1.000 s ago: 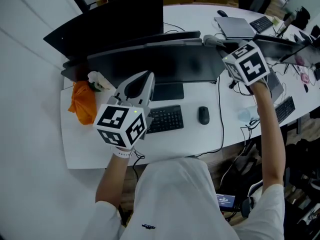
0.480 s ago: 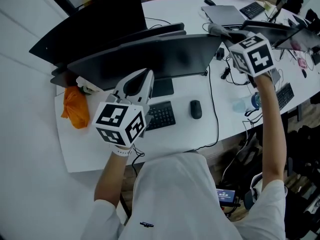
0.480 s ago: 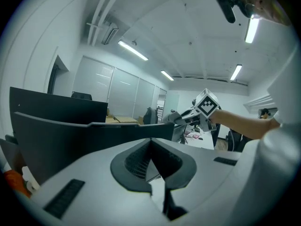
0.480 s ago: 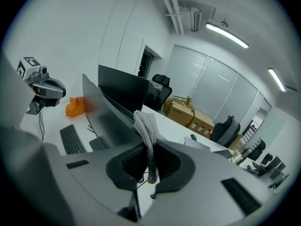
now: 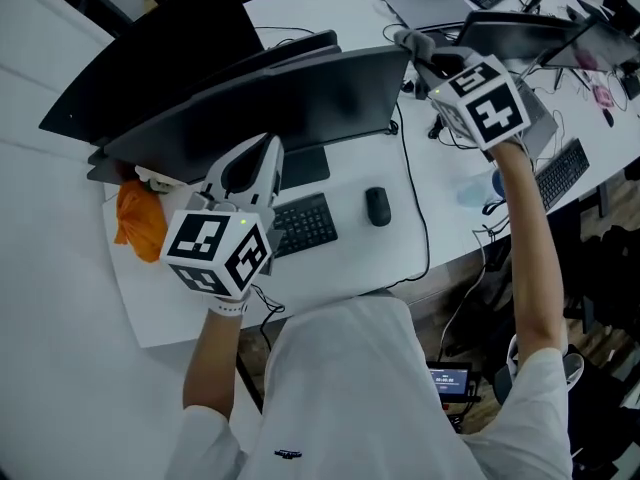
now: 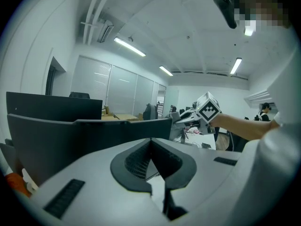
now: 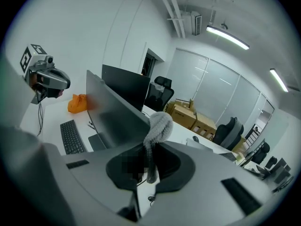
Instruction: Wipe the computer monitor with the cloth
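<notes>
In the head view, my right gripper (image 5: 432, 60) gripped the grey cloth (image 5: 408, 40) at the top right corner of the monitor (image 5: 270, 108). Wiping looked barely begun, with most of the screen left. In the left gripper view, my left gripper (image 6: 151, 145) was clenched on nothing. In the right gripper view, the jaws pinched the cloth (image 7: 159, 126), but I couldn't tell whether it touched the screen.

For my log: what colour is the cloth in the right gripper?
The cloth is grey, clearest in the right gripper view.
</notes>
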A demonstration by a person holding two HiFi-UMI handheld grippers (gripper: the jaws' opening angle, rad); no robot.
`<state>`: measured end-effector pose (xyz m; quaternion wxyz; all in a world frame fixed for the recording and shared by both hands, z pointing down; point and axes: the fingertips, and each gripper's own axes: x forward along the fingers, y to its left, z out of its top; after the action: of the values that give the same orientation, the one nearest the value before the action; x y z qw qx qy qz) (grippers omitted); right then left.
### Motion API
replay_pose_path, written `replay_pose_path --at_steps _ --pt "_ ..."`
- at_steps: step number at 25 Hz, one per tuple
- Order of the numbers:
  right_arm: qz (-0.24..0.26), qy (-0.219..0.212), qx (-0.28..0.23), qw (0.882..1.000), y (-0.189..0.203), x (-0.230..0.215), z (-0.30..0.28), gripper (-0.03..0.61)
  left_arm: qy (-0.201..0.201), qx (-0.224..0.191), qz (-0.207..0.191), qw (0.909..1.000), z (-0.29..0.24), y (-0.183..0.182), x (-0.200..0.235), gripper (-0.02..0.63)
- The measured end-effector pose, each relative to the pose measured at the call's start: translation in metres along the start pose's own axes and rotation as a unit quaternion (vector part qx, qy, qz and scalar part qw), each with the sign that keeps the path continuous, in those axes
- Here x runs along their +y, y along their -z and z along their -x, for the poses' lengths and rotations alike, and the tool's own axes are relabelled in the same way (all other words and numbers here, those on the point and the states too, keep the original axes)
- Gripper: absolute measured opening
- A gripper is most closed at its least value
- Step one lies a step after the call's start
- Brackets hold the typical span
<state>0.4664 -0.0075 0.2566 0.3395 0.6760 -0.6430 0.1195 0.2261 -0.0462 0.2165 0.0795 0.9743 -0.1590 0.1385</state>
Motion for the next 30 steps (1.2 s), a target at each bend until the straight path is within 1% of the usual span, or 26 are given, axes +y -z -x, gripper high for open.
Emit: replay_pose_path --at_steps 4,7,10,16,20,25,28,30 --pt "0.008 -0.011 -0.012 1.000 0.007 0.011 -0.010 0.023 0.000 0.017 0.003 0.9999 -0.006 0.013 -0.002 0.018" --pt "0.014 -0.023 -0.007 1.000 0.019 0.022 -0.017 0.023 0.000 0.030 0.008 0.9995 -0.008 0.022 -0.002 0.018" --pt "0.007 -0.035 -0.001 0.999 0.032 0.029 -0.027 0.023 0.000 0.040 0.013 0.9991 -0.015 0.033 -0.001 0.018" --pt "-0.006 -0.046 0.017 0.999 0.061 0.045 -0.047 0.023 0.000 0.064 0.023 0.9976 -0.027 0.058 0.001 0.018" --pt "-0.027 -0.035 0.022 0.999 0.083 0.059 -0.064 0.023 -0.019 0.057 0.030 0.9977 -0.032 0.068 0.013 0.018" --pt "-0.043 -0.022 0.033 0.998 0.114 0.077 -0.085 0.023 -0.042 0.056 0.054 0.9961 -0.040 0.091 0.028 0.018" --pt "-0.050 -0.020 0.036 0.998 0.134 0.093 -0.097 0.023 -0.048 0.061 0.070 0.9945 -0.040 0.109 0.034 0.018" --pt "-0.056 -0.021 0.040 0.997 0.144 0.103 -0.105 0.023 -0.043 0.065 0.074 0.9942 -0.040 0.119 0.036 0.018"
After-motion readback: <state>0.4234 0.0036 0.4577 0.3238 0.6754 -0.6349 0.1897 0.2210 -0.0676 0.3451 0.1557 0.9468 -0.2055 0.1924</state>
